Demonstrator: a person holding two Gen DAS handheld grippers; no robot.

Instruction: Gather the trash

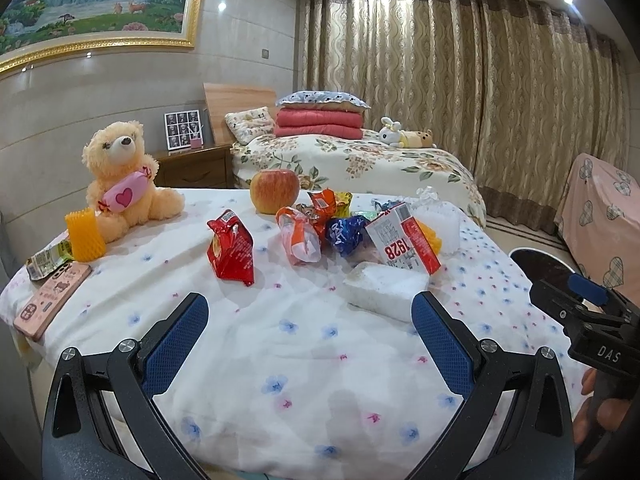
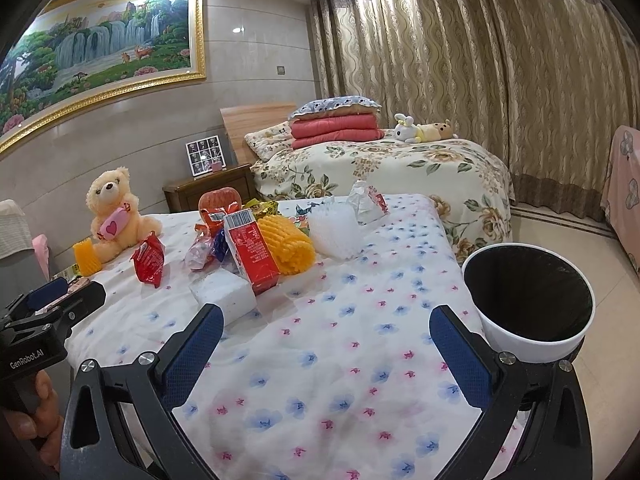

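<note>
Trash lies on a flowered cloth [image 1: 304,352]: a red snack bag [image 1: 232,248], an orange wrapper [image 1: 298,236], a blue wrapper [image 1: 344,234], a red-and-white 1928 carton [image 1: 404,242], a white foam block [image 1: 386,288] and yellow foam netting [image 2: 286,246]. White foam netting [image 2: 334,230] lies behind them. My left gripper [image 1: 310,308] is open and empty, just short of the foam block. My right gripper [image 2: 326,322] is open and empty, over bare cloth. A white bin with a black liner [image 2: 528,300] stands at the cloth's right edge.
A teddy bear [image 1: 120,176], an apple [image 1: 275,190], a pink phone [image 1: 52,300] and another yellow foam net [image 1: 84,238] sit on the left. A second bed [image 2: 380,164], a nightstand [image 2: 208,192] and curtains are behind.
</note>
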